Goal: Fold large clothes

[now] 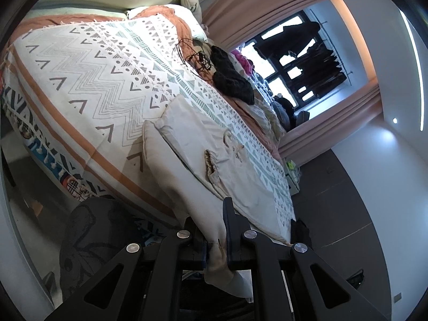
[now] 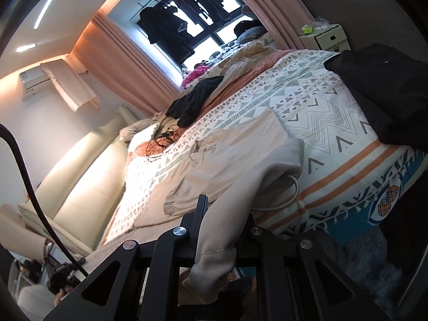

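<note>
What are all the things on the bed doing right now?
beige pants: partly folded, ends lifted off bed
left gripper: shut on beige pants
right gripper: shut on beige pants
black knit garment: crumpled on bed
black cords: tangled, loose
curtains: open

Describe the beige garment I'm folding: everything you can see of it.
The beige garment looks like soft woven trousers with a gathered drawstring waist. It lies partly folded on the patterned bedspread, near the bed's edge. The left gripper and the right gripper are each shut on a hem end, which is lifted off the bed while the rest lies flat.
</note>
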Demonstrator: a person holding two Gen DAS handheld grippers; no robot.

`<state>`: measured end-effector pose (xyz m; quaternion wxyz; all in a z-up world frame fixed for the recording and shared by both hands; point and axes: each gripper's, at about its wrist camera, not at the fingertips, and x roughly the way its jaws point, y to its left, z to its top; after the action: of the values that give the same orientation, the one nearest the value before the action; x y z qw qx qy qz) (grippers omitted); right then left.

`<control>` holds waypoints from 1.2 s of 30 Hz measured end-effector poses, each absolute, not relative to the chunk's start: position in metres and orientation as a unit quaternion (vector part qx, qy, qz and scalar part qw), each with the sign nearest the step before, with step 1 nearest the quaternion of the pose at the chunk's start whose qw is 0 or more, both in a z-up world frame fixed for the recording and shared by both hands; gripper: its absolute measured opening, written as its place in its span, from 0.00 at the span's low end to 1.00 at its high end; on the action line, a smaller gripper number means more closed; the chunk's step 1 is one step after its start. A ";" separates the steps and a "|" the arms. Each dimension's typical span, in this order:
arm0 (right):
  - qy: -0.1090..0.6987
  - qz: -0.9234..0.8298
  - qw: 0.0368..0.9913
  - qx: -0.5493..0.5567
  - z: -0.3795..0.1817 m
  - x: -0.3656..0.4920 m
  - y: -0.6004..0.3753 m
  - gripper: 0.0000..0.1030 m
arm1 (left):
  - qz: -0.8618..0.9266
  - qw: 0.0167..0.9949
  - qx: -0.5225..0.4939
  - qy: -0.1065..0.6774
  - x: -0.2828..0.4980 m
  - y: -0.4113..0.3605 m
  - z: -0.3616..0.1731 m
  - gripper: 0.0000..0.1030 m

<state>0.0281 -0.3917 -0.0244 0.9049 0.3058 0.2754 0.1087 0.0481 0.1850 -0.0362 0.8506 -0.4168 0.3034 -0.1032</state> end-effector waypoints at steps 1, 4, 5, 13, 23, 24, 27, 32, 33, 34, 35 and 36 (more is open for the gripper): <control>0.275 0.108 0.905 0.306 -0.024 0.031 -0.392 0.15 | -0.104 0.851 -0.417 0.302 0.051 0.186 -0.034 0.09; 0.275 0.103 0.907 0.301 -0.016 0.043 -0.393 0.14 | -0.106 0.854 -0.414 0.295 0.064 0.187 -0.024 0.09; 0.275 0.103 0.908 0.299 -0.012 0.048 -0.393 0.14 | -0.106 0.855 -0.414 0.293 0.070 0.188 -0.020 0.09; 0.253 0.103 0.924 0.268 0.040 0.108 -0.387 0.14 | -0.105 0.865 -0.411 0.269 0.134 0.191 0.025 0.09; 0.257 0.098 0.931 0.240 0.077 0.214 -0.380 0.14 | -0.080 0.871 -0.396 0.279 0.244 0.193 0.056 0.09; 0.258 0.096 0.931 0.239 0.078 0.224 -0.380 0.14 | -0.077 0.871 -0.395 0.281 0.255 0.192 0.057 0.09; 0.262 0.093 0.930 0.238 0.079 0.254 -0.380 0.14 | -0.069 0.870 -0.394 0.289 0.286 0.192 0.056 0.09; 0.279 0.084 0.929 0.227 0.075 0.301 -0.377 0.14 | -0.054 0.866 -0.394 0.303 0.334 0.194 0.045 0.09; 0.284 0.080 0.929 0.223 0.072 0.312 -0.376 0.14 | -0.048 0.867 -0.392 0.305 0.343 0.195 0.041 0.09; 0.287 0.076 0.930 0.218 0.071 0.321 -0.374 0.14 | -0.044 0.866 -0.390 0.309 0.352 0.195 0.037 0.09; 0.292 0.071 0.930 0.213 0.069 0.331 -0.373 0.14 | -0.044 0.864 -0.391 0.313 0.361 0.196 0.033 0.09; 0.296 0.069 0.929 0.210 0.065 0.340 -0.372 0.14 | -0.044 0.860 -0.394 0.322 0.371 0.196 0.026 0.09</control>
<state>0.3402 -0.3718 0.0652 0.9294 0.2102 0.2955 0.0686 0.3710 0.1963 0.0263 0.8597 -0.3944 0.3218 -0.0438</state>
